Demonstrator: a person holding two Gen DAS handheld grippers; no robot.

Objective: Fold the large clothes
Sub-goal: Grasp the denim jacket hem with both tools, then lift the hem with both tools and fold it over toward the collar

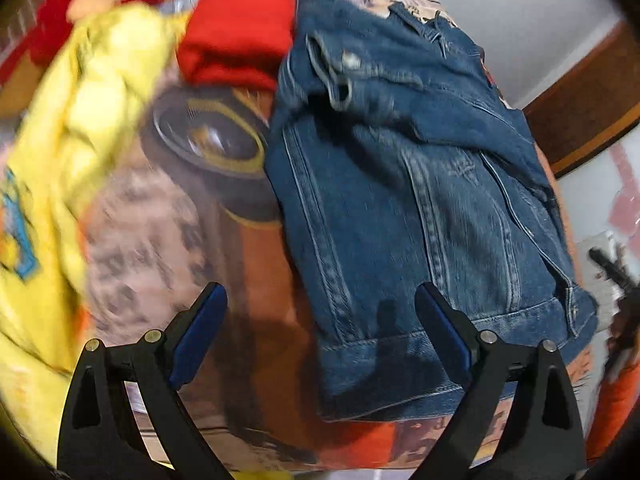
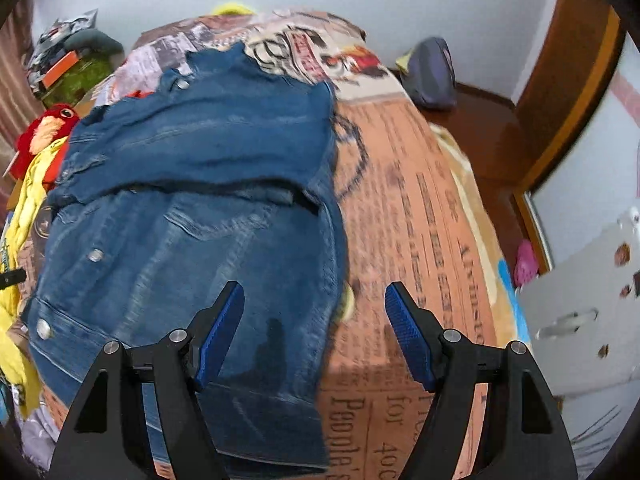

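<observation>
A blue denim jacket (image 1: 404,208) lies partly folded on the printed bedspread (image 1: 256,292), its sleeves laid across the body. It also shows in the right wrist view (image 2: 200,220). My left gripper (image 1: 320,312) is open and empty, held above the jacket's hem and left edge. My right gripper (image 2: 316,312) is open and empty, above the jacket's right edge, its left finger over the denim and its right finger over the bedspread (image 2: 412,216).
A yellow garment (image 1: 72,152) lies left of the jacket, a folded red garment (image 1: 240,44) behind it. A red plush toy (image 2: 44,128) sits at the bed's left. A grey bag (image 2: 434,72) and wooden bed frame (image 2: 492,136) are at the right.
</observation>
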